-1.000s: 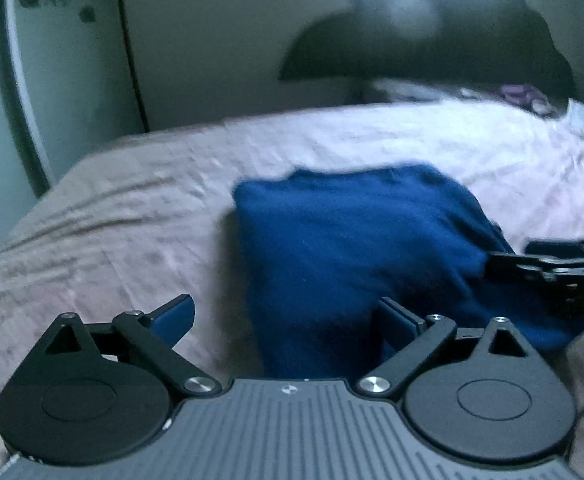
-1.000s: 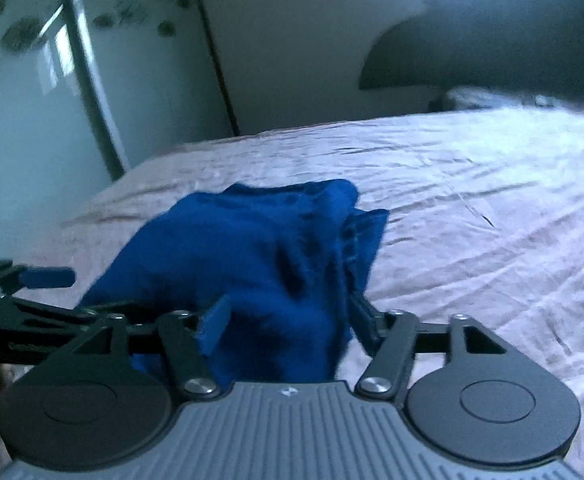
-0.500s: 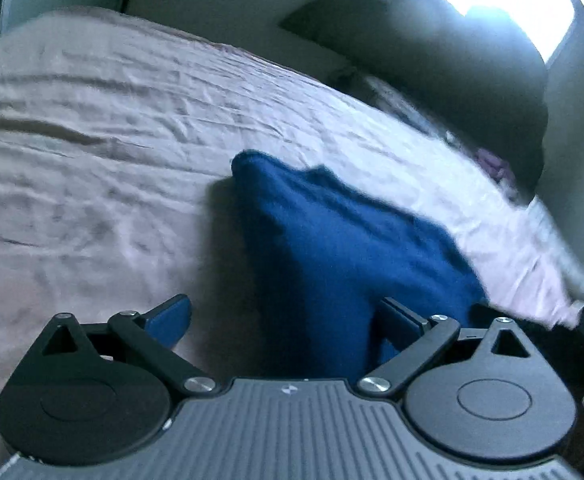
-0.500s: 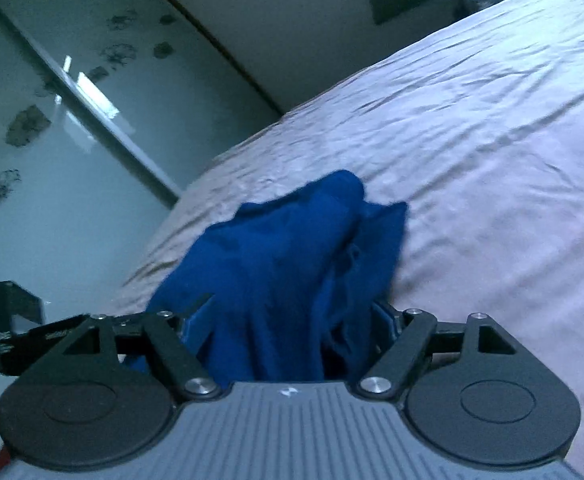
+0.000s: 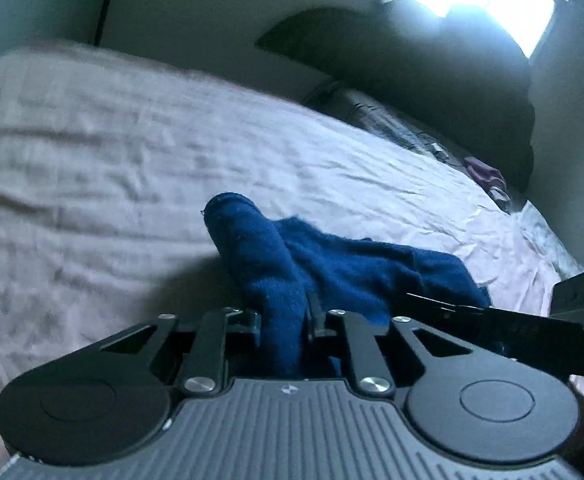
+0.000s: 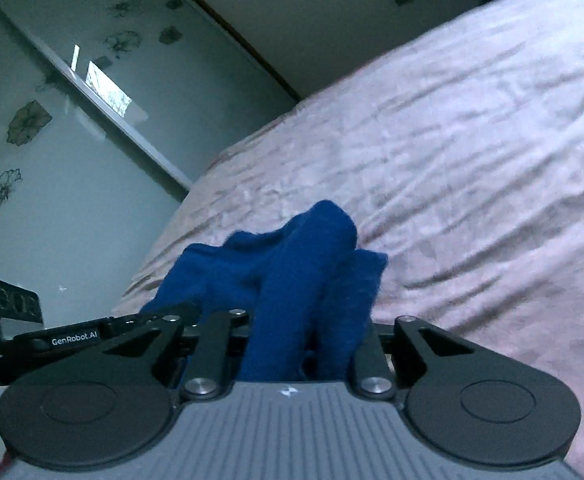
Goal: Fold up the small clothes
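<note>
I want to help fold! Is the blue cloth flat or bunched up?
Bunched up. The blue cloth rises in rumpled ridges off the bed sheet, one ridge between the closing jaws of each gripper.

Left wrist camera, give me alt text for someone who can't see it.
The left gripper is closing its jaws on a bunched fold of a dark blue garment lying on a wrinkled pale bedsheet. The right gripper reaches in from the right edge onto the same cloth.

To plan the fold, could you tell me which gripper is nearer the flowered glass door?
Left. The left gripper sits toward the door; the right gripper is farther over the bed. Both are closing on the blue garment.
</note>
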